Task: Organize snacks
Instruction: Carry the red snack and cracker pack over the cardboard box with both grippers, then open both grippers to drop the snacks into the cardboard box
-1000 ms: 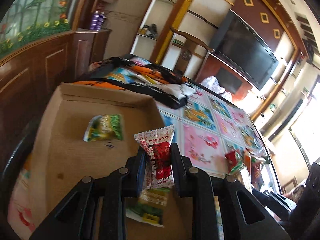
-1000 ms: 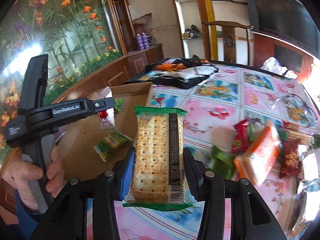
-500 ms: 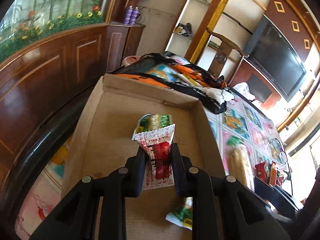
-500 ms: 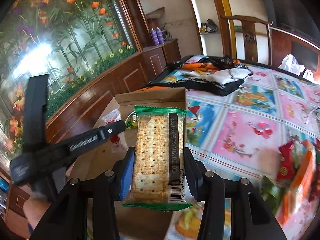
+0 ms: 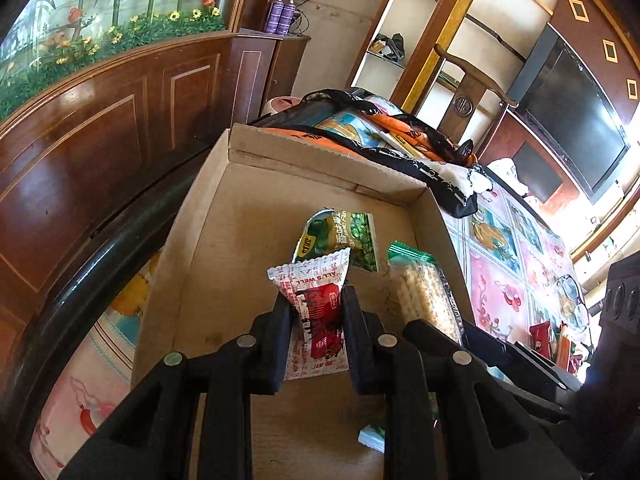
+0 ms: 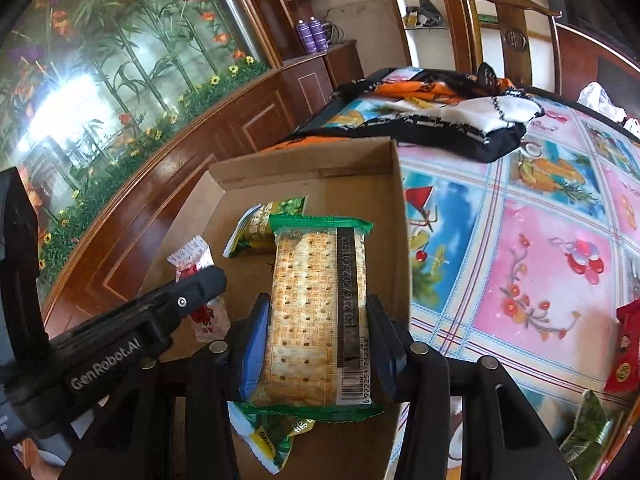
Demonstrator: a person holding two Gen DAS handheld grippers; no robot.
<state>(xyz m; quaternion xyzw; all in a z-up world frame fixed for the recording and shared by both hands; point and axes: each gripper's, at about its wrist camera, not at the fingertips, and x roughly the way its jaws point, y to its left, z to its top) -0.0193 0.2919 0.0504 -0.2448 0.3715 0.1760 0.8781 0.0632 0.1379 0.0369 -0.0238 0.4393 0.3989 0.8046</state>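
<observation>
Fingers of the left gripper [image 5: 316,320] pinching a red-and-white sachet [image 5: 316,312] by its sides, tilted downward over the cardboard box [image 5: 224,264]. Fingers of the right gripper [image 6: 316,332] clamped on a clear cracker pack with green ends [image 6: 318,312], likewise angled down above the box, close against its right wall. Both packets held clear of the box floor, side by side, cracker pack to the right of the sachet. Lying flat on the box floor, a green snack bag [image 5: 344,236] nearer the far wall, another green bag [image 6: 272,436] at the near end under the cracker pack. Beyond the box's right wall, a floral worktop [image 6: 540,248] with more red and green packets [image 6: 624,356] at its right edge.
</observation>
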